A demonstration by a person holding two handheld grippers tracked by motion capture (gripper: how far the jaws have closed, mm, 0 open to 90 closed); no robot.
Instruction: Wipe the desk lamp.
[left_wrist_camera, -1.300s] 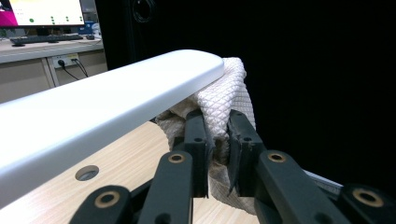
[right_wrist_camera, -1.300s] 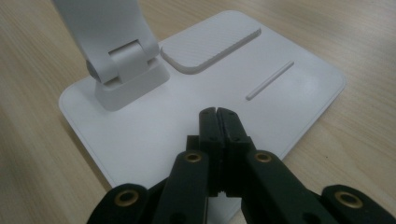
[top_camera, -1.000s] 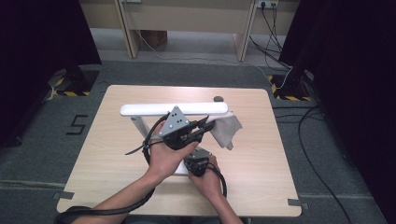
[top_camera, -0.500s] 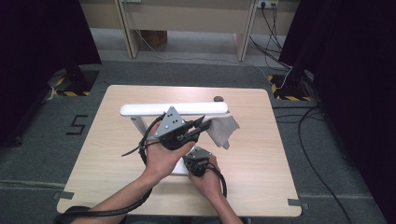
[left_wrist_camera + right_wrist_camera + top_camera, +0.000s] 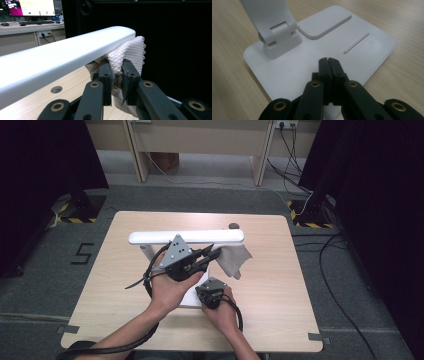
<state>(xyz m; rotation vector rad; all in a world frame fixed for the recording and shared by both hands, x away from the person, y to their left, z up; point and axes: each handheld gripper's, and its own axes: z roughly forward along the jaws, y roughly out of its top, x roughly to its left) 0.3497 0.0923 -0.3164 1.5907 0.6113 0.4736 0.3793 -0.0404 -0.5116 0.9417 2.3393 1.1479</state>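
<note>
Left claw (image 5: pixel 212 254) is clamped on a fold of the waffle-weave cloth (image 5: pixel 130 53), pressing it up against the underside and far end of the white lamp bar (image 5: pixel 185 237). Compared with 1 second ago, the cloth has bunched closer under the bar's right end and the claw has edged only slightly along it, so the wipe looks to be working that end section rather than travelling. Right claw (image 5: pixel 328 61), its 2 jaws shut together and holding nothing, presses its tip down on the white lamp base (image 5: pixel 372 42) on the table (image 5: pixel 280 285), just beside the hinge post (image 5: pixel 278 37); it has not shifted, which suggests it is steadying the lamp while the cloth rubs.
</note>
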